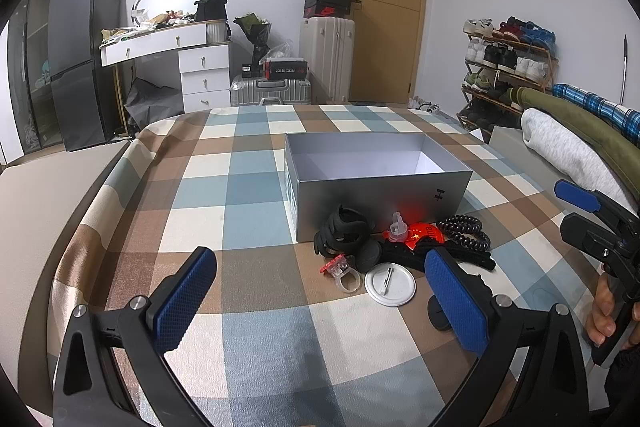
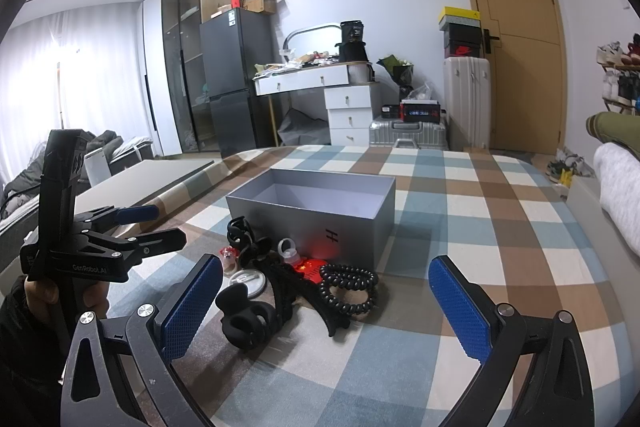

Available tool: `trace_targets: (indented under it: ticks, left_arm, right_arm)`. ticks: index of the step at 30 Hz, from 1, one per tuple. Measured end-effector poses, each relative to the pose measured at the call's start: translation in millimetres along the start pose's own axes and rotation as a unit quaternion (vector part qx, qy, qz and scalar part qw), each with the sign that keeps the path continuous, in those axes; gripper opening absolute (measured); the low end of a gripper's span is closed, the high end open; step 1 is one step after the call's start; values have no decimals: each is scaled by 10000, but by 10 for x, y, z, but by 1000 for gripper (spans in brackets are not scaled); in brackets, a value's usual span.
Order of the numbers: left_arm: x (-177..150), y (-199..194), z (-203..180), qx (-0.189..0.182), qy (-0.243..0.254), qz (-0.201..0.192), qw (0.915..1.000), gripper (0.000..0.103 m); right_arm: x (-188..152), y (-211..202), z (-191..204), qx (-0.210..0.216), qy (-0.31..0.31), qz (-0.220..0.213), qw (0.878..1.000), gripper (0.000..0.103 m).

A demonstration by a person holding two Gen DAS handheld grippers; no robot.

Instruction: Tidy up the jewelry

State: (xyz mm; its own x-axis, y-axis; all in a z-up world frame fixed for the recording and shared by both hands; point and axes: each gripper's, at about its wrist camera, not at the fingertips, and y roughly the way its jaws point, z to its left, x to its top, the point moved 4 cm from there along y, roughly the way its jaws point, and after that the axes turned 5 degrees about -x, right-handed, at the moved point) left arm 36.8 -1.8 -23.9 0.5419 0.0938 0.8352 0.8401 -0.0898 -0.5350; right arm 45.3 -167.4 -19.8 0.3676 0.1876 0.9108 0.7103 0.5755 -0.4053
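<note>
The jewelry pile [image 1: 400, 247] lies just ahead of my left tongs [image 1: 320, 301], touching the near wall of the open grey box [image 1: 380, 193]: black clips, a coiled hair tie [image 1: 466, 231], a red badge [image 1: 424, 233], a clear ring [image 1: 346, 277] and a white pin badge [image 1: 390, 285]. All sit on the checked cloth [image 1: 248, 187] over the tabletop, with a fridge [image 1: 84, 55], dresser [image 1: 192, 55], suitcases and door [image 1: 384, 7] beyond. Only my left view shows the shoe rack [image 1: 508, 63]; only my right shows the bright curtained window [image 2: 76, 75]. My right tongs [image 2: 326, 303] hang spread wide, the pile between them and slightly left; my left tongs also gape, holding nothing.
</note>
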Motion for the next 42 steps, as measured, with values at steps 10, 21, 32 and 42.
trace_targets:
  ticks: [10, 21, 32, 42]
  left_arm:
    - [-16, -2, -5, 7, 1, 14, 10000, 102]
    - [-17, -1, -5, 5, 1, 18, 10000, 102]
    - [-20, 3, -7, 2, -1, 20, 10000, 102]
    - [-27, 4, -8, 5, 1, 28, 10000, 102]
  right_arm:
    - [0, 4, 0, 1, -1, 9, 10000, 103]
    - [-3, 4, -5, 0, 1, 12, 10000, 103]
    - [-3, 3, -3, 0, 4, 12, 10000, 103]
    - [-13, 16, -6, -1, 10, 36, 10000, 103]
